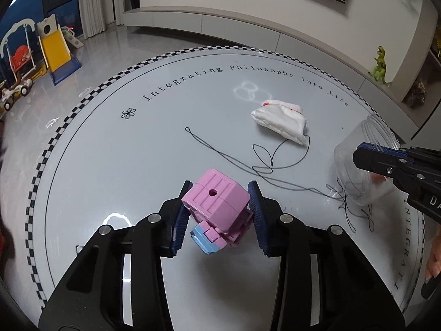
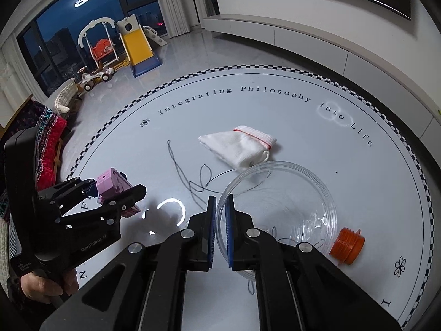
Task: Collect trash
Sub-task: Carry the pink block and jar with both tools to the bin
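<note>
1. The left gripper pinches a pink toy block between its blue pads, a small light-blue part hanging below it. The block is lifted clear of the round table, over the near part of the top.
2. The right gripper is pressed together on the rim of a clear plastic jar, one pad outside the wall and one inside the mouth. The jar is tilted, its opening facing the right wrist camera, over the table's near right part.
3. An orange threaded lid lies on its side on the table just beside the jar, toward the right edge.
4. A long black thread loops across the middle of the table. One end is a small loop toward the left; the other tangles beneath the jar, and some strands show through the jar's wall. It lies between the two grippers.
5. Beyond the thread, a white cloth pouch with a red-stitched edge lies flat near the table's centre, close to the jar's far rim. The thread runs up to it.
6. Along the far edge run a black-and-white checker border and printed lettering.
7. On the floor beyond the left edge stand a toy slide, a child's swing and a toy car.
8. A green dinosaur figure stands on a low cabinet past the far right edge.
</note>
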Motion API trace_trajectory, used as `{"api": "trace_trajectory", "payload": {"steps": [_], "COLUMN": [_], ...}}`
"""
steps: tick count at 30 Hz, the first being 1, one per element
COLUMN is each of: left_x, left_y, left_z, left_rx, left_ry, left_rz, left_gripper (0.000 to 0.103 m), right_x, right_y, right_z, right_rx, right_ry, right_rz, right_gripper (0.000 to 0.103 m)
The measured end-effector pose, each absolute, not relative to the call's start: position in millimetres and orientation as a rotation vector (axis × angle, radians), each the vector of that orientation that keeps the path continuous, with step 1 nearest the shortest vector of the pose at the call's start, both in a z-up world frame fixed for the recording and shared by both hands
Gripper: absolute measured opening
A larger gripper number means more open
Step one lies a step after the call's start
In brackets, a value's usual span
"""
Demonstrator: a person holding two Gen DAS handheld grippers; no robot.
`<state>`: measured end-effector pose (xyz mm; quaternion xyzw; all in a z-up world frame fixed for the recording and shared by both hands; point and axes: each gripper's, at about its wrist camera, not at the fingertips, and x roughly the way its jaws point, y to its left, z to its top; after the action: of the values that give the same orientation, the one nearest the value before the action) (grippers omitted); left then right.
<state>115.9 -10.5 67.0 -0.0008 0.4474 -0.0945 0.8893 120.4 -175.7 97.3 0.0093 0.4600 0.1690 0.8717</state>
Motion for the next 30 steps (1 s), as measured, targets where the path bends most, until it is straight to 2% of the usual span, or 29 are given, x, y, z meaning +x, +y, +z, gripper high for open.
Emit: {"api": "trace_trajectory", "payload": {"steps": [14,30], "left_x": [20.9,-122.6], "left_y": [49.7,162.9], "left_z": [85.6,77.4], "left_rx": [-0.009,-0.059], "left_ry": [0.881,0.851], "left_rz": [-0.113,0.12], "left_gripper": [0.041,0.041], "right_x": [29.3,-97.4], "right_y": [-107.0,44.0], "right_z": [122.9,121.0], "right_rx": [-0.011,-0.165], "right_ry": [0.932,0.921], "right_rz": [0.472,0.75], "right_gripper": [0.008,0.008]}}
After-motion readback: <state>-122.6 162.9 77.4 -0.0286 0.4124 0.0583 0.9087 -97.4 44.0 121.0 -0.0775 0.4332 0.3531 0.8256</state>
